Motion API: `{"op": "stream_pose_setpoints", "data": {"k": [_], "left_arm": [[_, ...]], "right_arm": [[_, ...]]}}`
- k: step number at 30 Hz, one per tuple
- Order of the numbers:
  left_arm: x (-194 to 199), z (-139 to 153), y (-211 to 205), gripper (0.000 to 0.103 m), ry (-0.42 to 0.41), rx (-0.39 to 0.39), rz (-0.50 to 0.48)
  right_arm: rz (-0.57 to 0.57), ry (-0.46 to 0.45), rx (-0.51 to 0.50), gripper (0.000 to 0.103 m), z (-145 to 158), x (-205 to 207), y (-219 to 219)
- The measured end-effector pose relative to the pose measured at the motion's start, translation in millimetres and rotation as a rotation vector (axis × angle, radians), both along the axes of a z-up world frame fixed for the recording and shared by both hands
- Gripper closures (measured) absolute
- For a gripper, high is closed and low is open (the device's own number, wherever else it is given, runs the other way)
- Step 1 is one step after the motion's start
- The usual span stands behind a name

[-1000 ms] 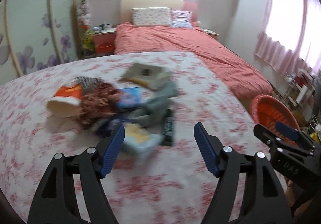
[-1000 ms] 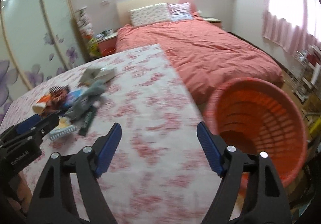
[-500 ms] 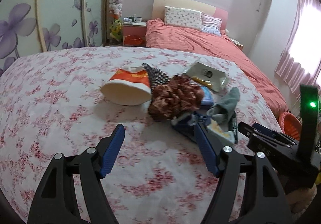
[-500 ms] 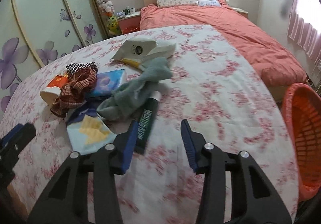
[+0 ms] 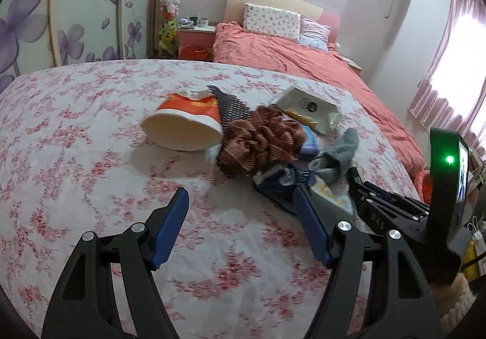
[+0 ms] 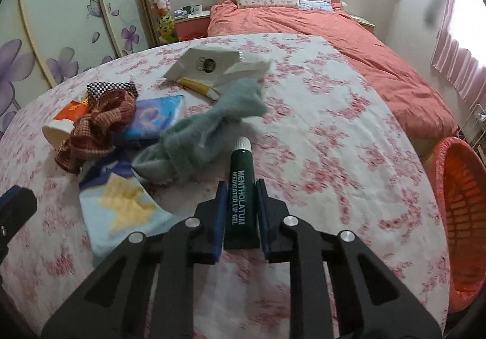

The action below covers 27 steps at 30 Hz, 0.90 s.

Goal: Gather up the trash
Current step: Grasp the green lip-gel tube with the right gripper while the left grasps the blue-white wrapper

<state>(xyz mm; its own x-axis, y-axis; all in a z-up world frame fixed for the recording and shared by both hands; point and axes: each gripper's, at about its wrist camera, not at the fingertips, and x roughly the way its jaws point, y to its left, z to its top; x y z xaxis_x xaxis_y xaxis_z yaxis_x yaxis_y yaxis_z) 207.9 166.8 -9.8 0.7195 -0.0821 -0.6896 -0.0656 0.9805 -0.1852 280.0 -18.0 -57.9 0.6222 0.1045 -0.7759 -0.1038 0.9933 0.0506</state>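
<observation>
My right gripper is shut on a dark green lip gel tube that lies lengthwise between its blue pads on the flowered cloth. My left gripper is open and empty, low over the cloth in front of the pile. The pile holds an orange and white paper cup on its side, a brown checked cloth, a grey sock, a blue packet, a white pouch and a light blue wrapper. An orange basket stands off the right edge.
The flowered table ends at the right, next to the basket. A bed with a salmon quilt stands behind. Wardrobe doors with purple flowers are at the left. The right gripper's body shows in the left wrist view.
My right gripper moved in on the pile and closed on the green tube. My left gripper swung left, staying open, and now faces the cup and the brown cloth.
</observation>
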Motion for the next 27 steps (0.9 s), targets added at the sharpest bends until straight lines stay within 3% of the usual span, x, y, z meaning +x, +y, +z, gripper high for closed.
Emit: {"op": "stream_pose_setpoints", "data": {"k": [9,15,24,27], "left_arm": [[19.2,2.2,-49.3,0.032,0.014,-0.015,-0.066],[30.8,-13.3,-78.1,0.032,0.074,0.103,-0.085],[13.2,-24.9,-39.7,0.032,0.114,0.121,-0.026],[8.7,-18.3,-28.3,0.032,0.102,0.062,-0.028]], "right_arm": [[-0.091,0.002,0.005,0.084,0.4,-18.6,-52.5],[-0.090,0.006,0.019,0.084,0.1,-27.8,-61.8],[-0.093,0.006,0.041,0.083,-0.2,-34.1,-64.3],[-0.093,0.006,0.041,0.083,-0.2,-34.0,-64.1]]}}
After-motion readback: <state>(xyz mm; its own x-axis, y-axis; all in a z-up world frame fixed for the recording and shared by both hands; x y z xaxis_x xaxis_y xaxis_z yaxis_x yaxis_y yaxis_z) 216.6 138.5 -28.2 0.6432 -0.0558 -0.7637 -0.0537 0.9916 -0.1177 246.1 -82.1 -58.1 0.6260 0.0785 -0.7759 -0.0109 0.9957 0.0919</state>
